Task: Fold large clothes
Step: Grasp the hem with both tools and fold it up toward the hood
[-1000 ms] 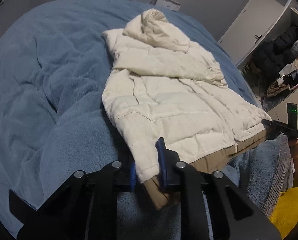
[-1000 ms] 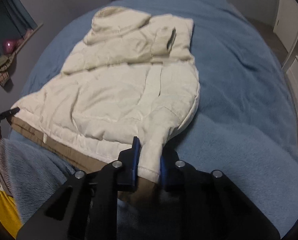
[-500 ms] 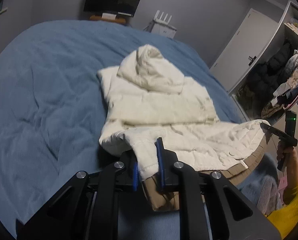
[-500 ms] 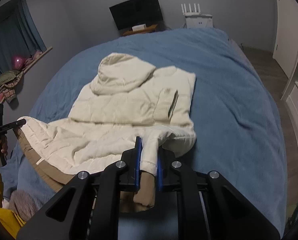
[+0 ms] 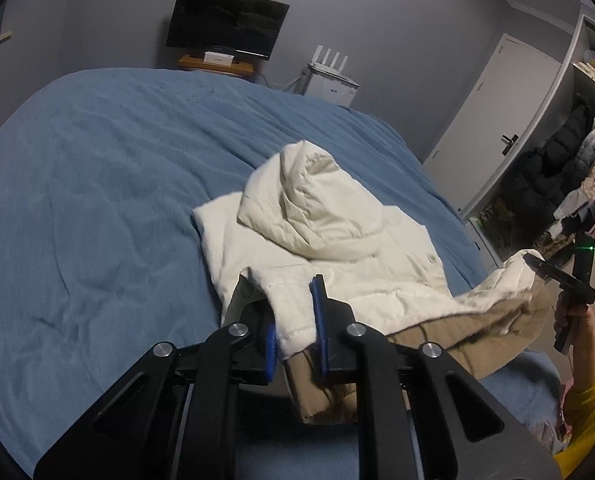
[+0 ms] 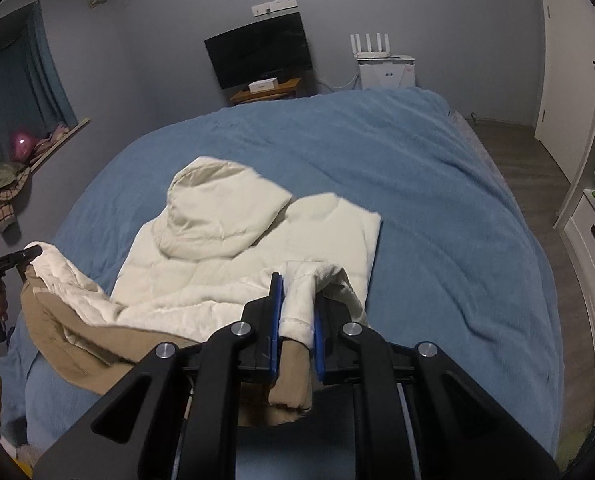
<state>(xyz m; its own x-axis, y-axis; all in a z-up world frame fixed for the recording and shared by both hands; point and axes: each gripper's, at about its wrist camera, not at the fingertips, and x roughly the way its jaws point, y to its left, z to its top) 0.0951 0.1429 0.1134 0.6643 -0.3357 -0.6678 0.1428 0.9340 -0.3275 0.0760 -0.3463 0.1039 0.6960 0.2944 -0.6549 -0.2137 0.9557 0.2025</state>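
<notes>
A cream padded hooded jacket (image 5: 337, 248) (image 6: 233, 240) with a tan lining lies on the blue bed (image 5: 97, 200) (image 6: 437, 208), hood toward the far end. My left gripper (image 5: 295, 320) is shut on the jacket's bottom hem corner, lifted off the bed. My right gripper (image 6: 295, 312) is shut on the other hem corner. The hem is raised between them, so the tan lining (image 5: 457, 336) (image 6: 97, 352) sags underneath. Each view also shows the other gripper: the right one (image 5: 545, 268) at the right edge, the left one (image 6: 21, 256) at the left edge.
A dark screen (image 5: 227, 22) (image 6: 259, 54) on a wooden shelf and a white router box (image 6: 385, 68) stand at the far wall. An open wardrobe (image 5: 569, 184) full of clothes is at the right. White drawers (image 6: 589, 240) and wood floor flank the bed's right side.
Both grippers have risen and moved toward the hood, carrying the hem up off the bed. The jacket's lower half now folds over and its tan lining shows.
</notes>
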